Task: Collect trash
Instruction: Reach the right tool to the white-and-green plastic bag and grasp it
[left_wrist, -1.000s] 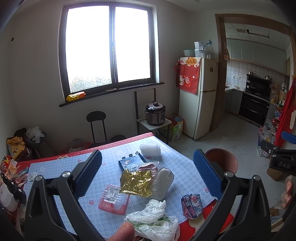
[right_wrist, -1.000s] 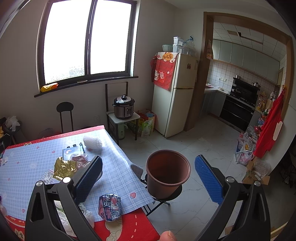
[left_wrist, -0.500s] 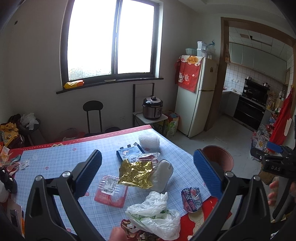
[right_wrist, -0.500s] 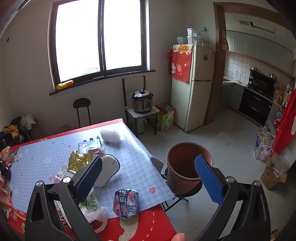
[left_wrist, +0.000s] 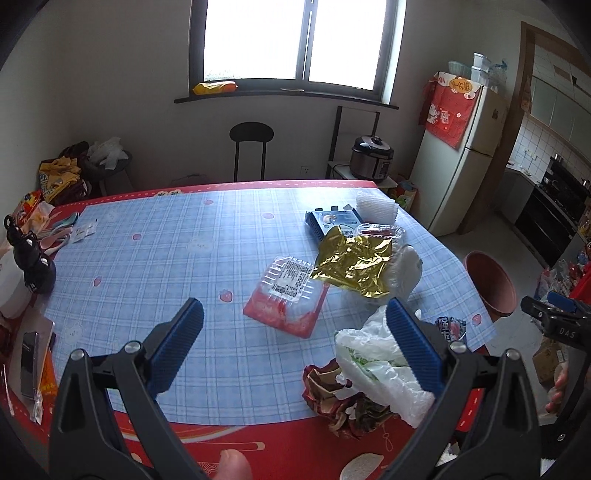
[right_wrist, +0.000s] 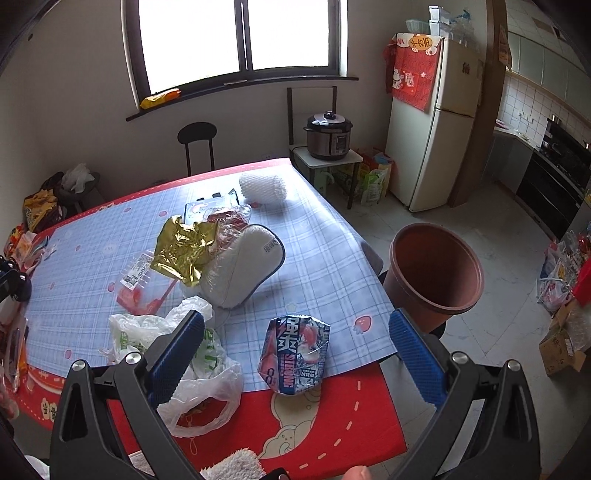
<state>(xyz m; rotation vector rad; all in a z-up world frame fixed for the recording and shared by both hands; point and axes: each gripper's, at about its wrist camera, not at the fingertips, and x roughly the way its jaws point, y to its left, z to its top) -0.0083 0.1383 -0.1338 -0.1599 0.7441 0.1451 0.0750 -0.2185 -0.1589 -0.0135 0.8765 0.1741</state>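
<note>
Left gripper (left_wrist: 293, 341): spread wide, nothing between its blue ribbed pads, hovering above the near part of the blue checked tablecloth (left_wrist: 166, 258).
Right gripper (right_wrist: 295, 350): likewise spread wide and empty, hanging over the near table edge.
Key relation: the crushed blue-and-white drink carton (right_wrist: 293, 354) lies just ahead of and below the right gripper, almost centred between its two fingers, its long axis running roughly away from the tool. The right hand's tool looks clearly the nearer one; in the left wrist view the carton (left_wrist: 450, 328) is only a sliver beyond the right finger.
Bin: the round terracotta-coloured plastic pot (right_wrist: 436, 269) stands off the table, ahead and to the right of the right gripper, mouth up and apparently empty.
Other trash, seen from the left gripper: a flat clear tray with a white label and red contents (left_wrist: 288, 295) lies ahead, slightly right of centre; a crumpled gold foil wrapper (left_wrist: 351, 262) lies further ahead-right, overlapping a grey-white padded pouch (right_wrist: 243, 266); a white plastic bag (left_wrist: 376, 365) sits beside the right finger on a dark red crumpled wrapper (left_wrist: 340, 395).
Judged next step: a short drop onto the carton, closing across its narrow width, then a swing right to the pot.
Risk: the carton straddles the tablecloth's edge, so a nudge may slide it.
</note>
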